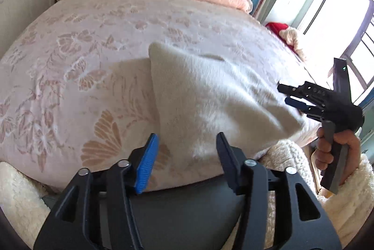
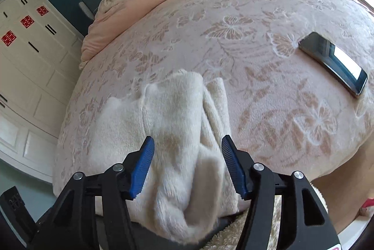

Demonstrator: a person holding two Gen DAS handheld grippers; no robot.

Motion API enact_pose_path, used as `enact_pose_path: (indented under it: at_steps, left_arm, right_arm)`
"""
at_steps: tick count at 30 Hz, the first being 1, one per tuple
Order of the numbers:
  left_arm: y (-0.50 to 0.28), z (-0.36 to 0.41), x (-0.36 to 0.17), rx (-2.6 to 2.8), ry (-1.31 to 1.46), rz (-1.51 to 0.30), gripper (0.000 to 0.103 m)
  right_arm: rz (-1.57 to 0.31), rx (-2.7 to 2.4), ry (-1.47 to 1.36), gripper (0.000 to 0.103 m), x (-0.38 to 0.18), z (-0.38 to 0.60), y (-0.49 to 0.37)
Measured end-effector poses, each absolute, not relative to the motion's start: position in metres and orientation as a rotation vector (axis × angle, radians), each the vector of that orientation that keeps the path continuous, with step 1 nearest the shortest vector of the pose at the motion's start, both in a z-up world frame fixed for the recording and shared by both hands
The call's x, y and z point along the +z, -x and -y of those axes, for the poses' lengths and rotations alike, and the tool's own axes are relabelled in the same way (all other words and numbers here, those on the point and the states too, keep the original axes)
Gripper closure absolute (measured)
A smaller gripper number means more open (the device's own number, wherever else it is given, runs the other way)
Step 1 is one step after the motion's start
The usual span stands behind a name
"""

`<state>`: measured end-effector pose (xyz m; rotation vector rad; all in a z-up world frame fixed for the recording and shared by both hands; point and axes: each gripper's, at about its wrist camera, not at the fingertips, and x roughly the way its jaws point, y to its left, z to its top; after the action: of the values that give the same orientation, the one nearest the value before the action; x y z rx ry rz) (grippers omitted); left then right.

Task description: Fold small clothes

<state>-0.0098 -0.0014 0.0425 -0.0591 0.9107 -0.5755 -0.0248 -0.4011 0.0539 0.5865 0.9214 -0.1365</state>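
Both grippers (image 1: pixel 187 147) (image 2: pixel 188 151) agape, cream garment (image 2: pixel 177 128) on bed (image 2: pixel 280 16)

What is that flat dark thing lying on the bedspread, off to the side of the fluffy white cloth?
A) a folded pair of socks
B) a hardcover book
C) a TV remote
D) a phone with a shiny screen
D: the phone is a thin slab with rounded corners and a glassy face reflecting the window, lying on the bedspread apart from the white cloth.

The garment (image 2: pixel 177 133) lies on the bed (image 2: pixel 268 16) at its near edge, a phone (image 2: pixel 336 63) well to its right.
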Motion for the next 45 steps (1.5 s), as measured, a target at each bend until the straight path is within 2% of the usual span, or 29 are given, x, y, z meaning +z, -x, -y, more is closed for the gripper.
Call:
enact_pose_path:
  at_steps: [1,3,5,6,7,8,12,14,18,19,21,23,24,26,27,30,31,32,33,34,36,37,39,43,45]
  left_arm:
    - [0.007,0.002,0.051,-0.559,0.065,-0.886,0.033]
    - [-0.004,0.008,0.059,-0.559,0.088,-0.897,0.031]
    - [-0.016,0.019,0.056,-0.528,0.076,-0.923,0.031]
    - [-0.021,0.026,0.054,-0.514,0.046,-0.924,0.031]
    - [-0.025,0.034,0.051,-0.493,0.005,-0.925,0.031]
    - [-0.029,0.04,0.047,-0.47,-0.035,-0.936,0.031]
    - [-0.032,0.054,0.035,-0.45,-0.096,-0.988,0.032]
    - [-0.031,0.055,0.026,-0.449,-0.105,-1.004,0.032]
    - [-0.032,0.058,0.001,-0.439,-0.117,-1.054,0.032]
    - [-0.031,0.057,0.0,-0.45,-0.105,-1.065,0.032]
    - [-0.024,0.049,0.006,-0.476,-0.1,-1.054,0.031]
    - [-0.012,0.041,0.012,-0.502,-0.149,-1.028,0.027]
    - [-0.006,0.037,0.013,-0.513,-0.182,-1.021,0.025]
    - [0.006,0.029,0.009,-0.528,-0.231,-1.014,0.021]
    - [0.009,0.026,0.004,-0.525,-0.236,-1.029,0.02]
    - [0.001,0.025,-0.016,-0.521,-0.184,-1.112,0.02]
    - [-0.002,0.026,-0.021,-0.519,-0.167,-1.117,0.021]
    - [-0.004,0.03,-0.024,-0.518,-0.166,-1.111,0.023]
    - [-0.006,0.035,-0.026,-0.52,-0.186,-1.106,0.031]
    - [-0.007,0.04,-0.028,-0.52,-0.219,-1.101,0.052]
    - [-0.012,0.041,-0.028,-0.516,-0.234,-1.123,0.075]
    - [-0.015,0.038,-0.025,-0.514,-0.189,-1.139,0.081]
    - [-0.019,0.03,-0.021,-0.477,-0.158,-1.146,0.081]
    - [-0.019,0.033,-0.04,-0.455,-0.189,-1.202,0.081]
    - [-0.013,0.038,-0.042,-0.453,-0.25,-1.199,0.078]
  right_arm:
    - [-0.929,-0.132,-0.584,0.04,0.053,0.402,0.015]
    - [-0.973,-0.1,-0.607,0.033,0.041,0.402,-0.007]
    - [-1.029,-0.088,-0.602,0.033,0.023,0.394,-0.028]
    - [-1.063,-0.066,-0.597,0.038,0.014,0.388,-0.037]
    - [-1.096,-0.057,-0.586,0.051,0.009,0.382,-0.044]
    - [-1.102,-0.05,-0.569,0.092,0.012,0.377,-0.048]
    - [-0.838,0.014,-0.503,0.093,0.092,0.372,-0.028]
    - [-0.811,-0.008,-0.481,0.093,0.095,0.382,-0.025]
    - [-1.148,-0.122,-0.447,0.089,-0.004,0.405,-0.05]
    - [-1.106,-0.105,-0.495,0.089,-0.005,0.409,-0.042]
    - [-1.015,-0.1,-0.557,0.081,0.016,0.413,-0.021]
    - [-0.94,-0.108,-0.57,0.077,0.042,0.41,0.01]
    - [-0.92,-0.111,-0.571,0.073,0.051,0.408,0.027]
    - [-0.933,-0.107,-0.598,0.042,0.053,0.403,0.056]
    - [-0.963,-0.098,-0.615,0.038,0.045,0.399,0.068]
    - [-1.074,-0.079,-0.656,0.038,0.011,0.385,0.086]
    - [-1.096,-0.088,-0.657,0.039,0.002,0.378,0.086]
    - [-1.096,-0.097,-0.656,0.05,-0.003,0.375,0.085]
    - [-1.083,-0.114,-0.648,0.067,0.0,0.373,0.084]
    - [-1.054,-0.112,-0.645,0.077,0.008,0.373,0.083]
    - [-0.962,-0.091,-0.655,0.086,0.035,0.376,0.082]
    - [-0.925,-0.081,-0.647,0.087,0.048,0.377,0.084]
    - [-0.905,-0.089,-0.611,0.088,0.06,0.38,0.085]
    - [-1.166,-0.14,-0.531,0.087,-0.011,0.376,0.076]
    - [-1.146,-0.155,-0.567,0.083,-0.005,0.377,0.086]
